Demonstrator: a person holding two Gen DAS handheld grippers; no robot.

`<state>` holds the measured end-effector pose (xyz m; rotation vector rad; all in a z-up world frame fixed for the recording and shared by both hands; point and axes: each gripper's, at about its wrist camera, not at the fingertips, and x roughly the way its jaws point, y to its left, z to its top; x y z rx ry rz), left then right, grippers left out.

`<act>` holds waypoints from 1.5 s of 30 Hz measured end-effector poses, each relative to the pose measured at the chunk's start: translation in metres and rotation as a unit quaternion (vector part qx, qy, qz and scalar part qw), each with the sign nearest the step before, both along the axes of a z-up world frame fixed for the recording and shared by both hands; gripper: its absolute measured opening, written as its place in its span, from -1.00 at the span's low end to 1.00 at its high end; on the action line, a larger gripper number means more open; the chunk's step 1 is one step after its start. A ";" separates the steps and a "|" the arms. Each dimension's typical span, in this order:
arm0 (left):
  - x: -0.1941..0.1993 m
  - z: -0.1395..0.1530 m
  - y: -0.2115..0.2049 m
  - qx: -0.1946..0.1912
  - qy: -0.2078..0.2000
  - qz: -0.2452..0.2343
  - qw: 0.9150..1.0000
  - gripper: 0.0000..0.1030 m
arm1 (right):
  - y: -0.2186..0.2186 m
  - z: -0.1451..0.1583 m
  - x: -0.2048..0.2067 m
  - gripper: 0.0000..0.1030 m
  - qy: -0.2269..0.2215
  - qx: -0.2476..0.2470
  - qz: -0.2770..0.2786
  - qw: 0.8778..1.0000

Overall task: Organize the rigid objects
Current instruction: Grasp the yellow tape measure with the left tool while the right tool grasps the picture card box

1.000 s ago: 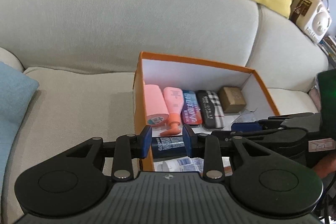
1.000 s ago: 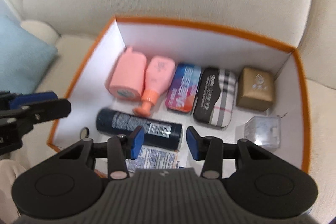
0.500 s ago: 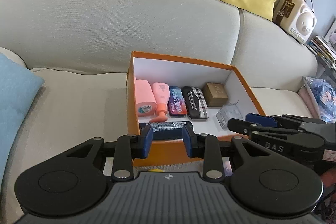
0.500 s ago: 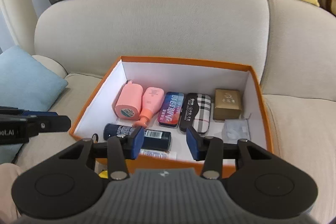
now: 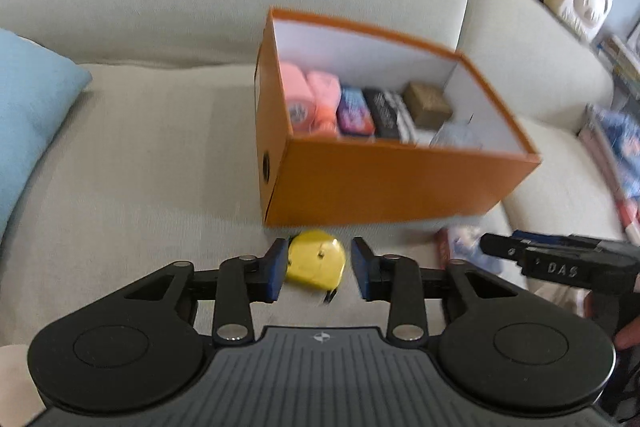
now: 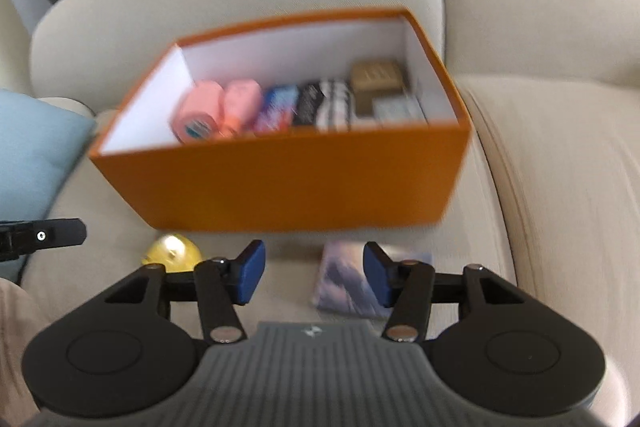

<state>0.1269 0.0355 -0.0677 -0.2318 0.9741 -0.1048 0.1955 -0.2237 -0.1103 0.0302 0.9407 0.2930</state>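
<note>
We see the left gripper (image 5: 319, 271) jaws opening around the yellow tape measure (image 5: 317, 259) on the sofa (image 5: 152, 155) before the orange box (image 5: 384, 183); the right gripper (image 6: 313, 275) jaws are opening over a flat packet (image 6: 344, 285), not gripping.

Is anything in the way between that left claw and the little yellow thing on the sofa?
Nothing visible. The yellow tape measure lies on the cushion between the left claw's opening jaws, not yet pinched. To go into the orange box, it must clear the front wall.
</note>
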 end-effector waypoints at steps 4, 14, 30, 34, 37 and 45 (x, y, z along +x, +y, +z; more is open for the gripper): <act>0.008 -0.020 -0.019 0.045 0.011 -0.038 0.998 0.21 | -0.004 -0.021 0.001 0.28 0.027 -0.030 -0.005 0.999; 0.033 -0.059 -0.040 0.105 0.052 -0.084 0.990 0.56 | 0.011 -0.042 0.021 0.48 0.043 -0.134 0.131 0.981; 0.046 -0.082 -0.041 0.115 0.097 -0.097 0.984 0.28 | 0.034 -0.080 0.053 0.65 0.060 -0.232 0.325 0.915; 0.044 -0.082 -0.040 0.116 0.096 -0.100 0.984 0.20 | 0.036 -0.085 0.056 0.59 0.066 -0.233 0.329 0.913; 0.040 -0.080 -0.042 0.119 0.099 -0.097 0.983 0.20 | 0.041 -0.082 0.053 0.40 0.079 -0.215 0.326 0.917; 0.023 -0.079 -0.029 0.110 0.130 -0.074 0.983 0.20 | 0.070 -0.083 0.041 0.27 0.123 -0.144 0.302 0.934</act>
